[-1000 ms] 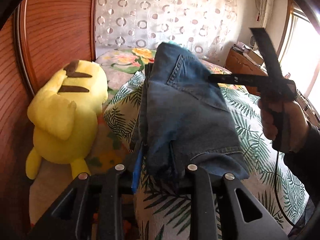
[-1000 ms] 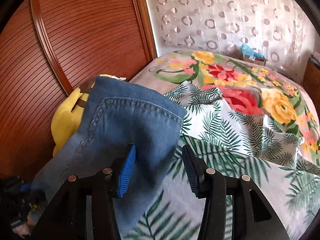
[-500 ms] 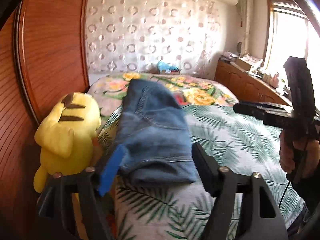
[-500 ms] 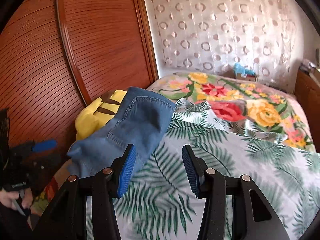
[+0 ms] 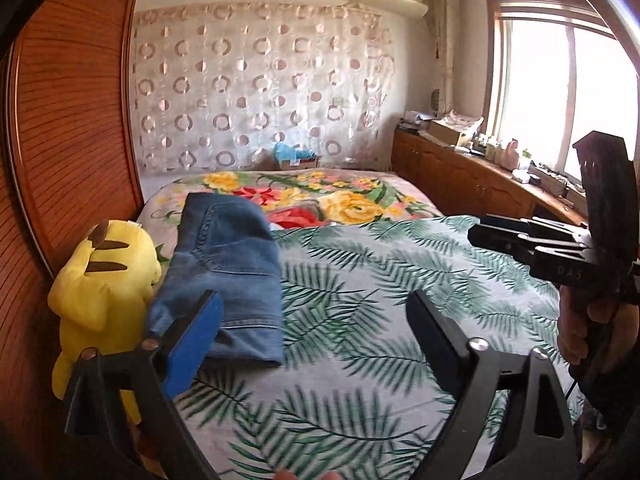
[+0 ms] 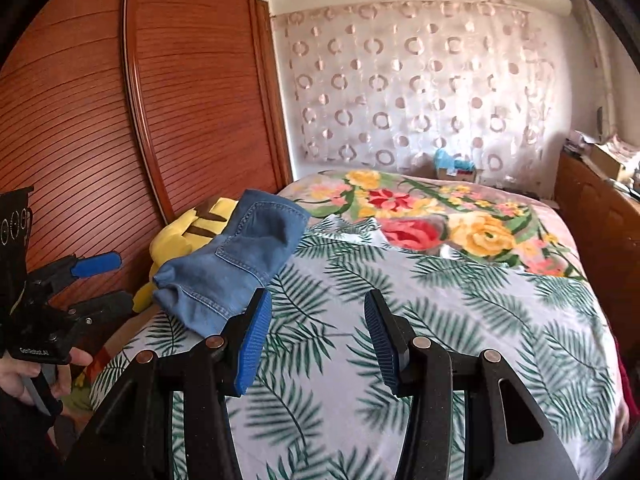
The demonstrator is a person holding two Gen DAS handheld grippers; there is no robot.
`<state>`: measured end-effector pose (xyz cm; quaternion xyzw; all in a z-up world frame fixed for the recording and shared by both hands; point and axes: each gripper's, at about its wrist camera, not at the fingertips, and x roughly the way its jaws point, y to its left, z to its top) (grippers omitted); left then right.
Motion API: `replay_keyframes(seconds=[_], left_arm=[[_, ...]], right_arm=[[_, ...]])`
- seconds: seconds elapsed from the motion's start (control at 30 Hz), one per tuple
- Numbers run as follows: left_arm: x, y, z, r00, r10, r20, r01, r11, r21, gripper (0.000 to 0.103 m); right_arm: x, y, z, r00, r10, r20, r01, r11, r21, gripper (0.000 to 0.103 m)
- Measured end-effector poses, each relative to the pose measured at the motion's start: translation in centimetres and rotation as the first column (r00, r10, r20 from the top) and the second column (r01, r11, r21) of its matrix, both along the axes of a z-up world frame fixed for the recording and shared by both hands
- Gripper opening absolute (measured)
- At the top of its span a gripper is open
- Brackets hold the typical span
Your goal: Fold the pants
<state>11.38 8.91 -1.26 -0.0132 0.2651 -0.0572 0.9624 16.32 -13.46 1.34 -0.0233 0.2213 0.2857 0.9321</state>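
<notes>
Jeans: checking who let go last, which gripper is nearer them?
Left. Its gripper, fingers opening, sits just short of the jeans' hem; the right gripper is off to their side.

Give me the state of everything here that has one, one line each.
jeans: folded, lying on the bedspread beside the plush toy, not held.
left gripper: jaws opening, nothing between them.
right gripper: jaws apart, empty.
plush toy: sitting upright at the bed's edge.
bedspread: spread over the bed.

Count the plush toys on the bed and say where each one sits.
1. A yellow plush toy sits at the bed's edge against the wooden wardrobe, pressed against the folded jeans. The jeans cover part of it in the right wrist view; others may be hidden.
</notes>
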Motion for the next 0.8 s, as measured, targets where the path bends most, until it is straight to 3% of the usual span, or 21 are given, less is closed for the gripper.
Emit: replay_keyframes(seconds=[0.07,0.4,0.53,0.8], left_arm=[[-0.5,-0.9,0.6,1.0,0.01,0.011,-0.01,1.0,0.005,0.102],[-2.0,-5.4,4.0,0.996,-0.001,0.088,-0.003,0.999,0.047,0.103],[-2.7,-6.4,4.3,0.996,0.042,0.084,-0.044,0.999,0.019,0.103],[-3.1,-8.3,3.6,0.997,0.032,0.071,-0.033,0.999,0.019,0.103]], right_arm=[[-1.1,-0.8,0.1,1.0,-0.011,0.003,0.011,1.0,0.012,0.05],[-6.5,-4.1,1.3,0.992,-0.11,0.064,0.108,0.994,0.035,0.05],[-9.3,-4.7,2.0,0.979,-0.177,0.104,0.174,0.984,0.042,0.057],[-13.6,-5.0,2.4,0.952,-0.271,0.14,0.267,0.963,0.041,0.059]])
